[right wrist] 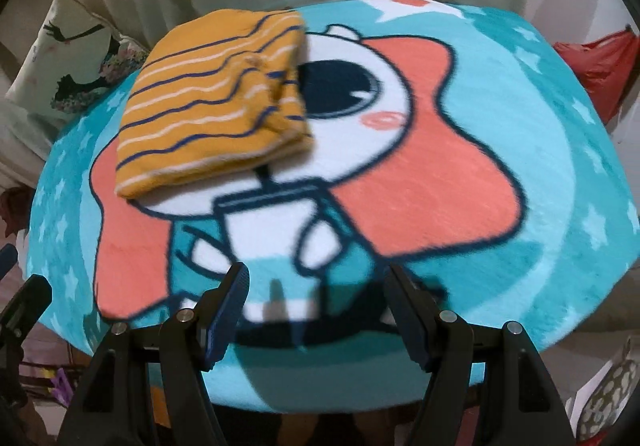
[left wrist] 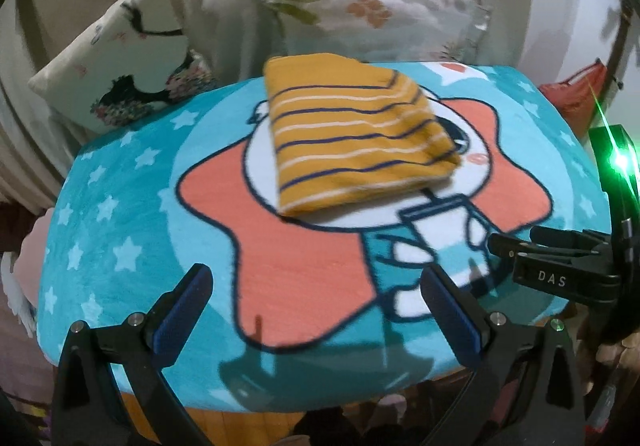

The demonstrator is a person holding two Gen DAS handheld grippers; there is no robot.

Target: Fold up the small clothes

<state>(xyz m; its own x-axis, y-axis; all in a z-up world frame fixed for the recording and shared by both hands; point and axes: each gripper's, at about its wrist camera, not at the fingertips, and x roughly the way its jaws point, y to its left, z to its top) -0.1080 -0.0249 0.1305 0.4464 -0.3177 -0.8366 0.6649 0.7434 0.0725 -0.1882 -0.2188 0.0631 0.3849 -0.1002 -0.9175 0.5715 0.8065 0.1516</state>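
A small mustard-yellow garment with navy and white stripes (left wrist: 356,134) lies folded into a compact rectangle on the far middle of a teal cartoon blanket (left wrist: 120,206). It also shows in the right wrist view (right wrist: 212,102), at the far left. My left gripper (left wrist: 316,286) is open and empty, held above the blanket's near edge, well short of the garment. My right gripper (right wrist: 318,286) is open and empty above the near edge too. The right gripper also shows from the side in the left wrist view (left wrist: 500,242), at the right.
The blanket (right wrist: 520,286) covers a small raised surface. A floral pillow (left wrist: 376,6) and a printed cushion (left wrist: 120,58) stand behind it against a curtain. A red object (right wrist: 600,62) sits off the right edge. Clutter lies below the near edge.
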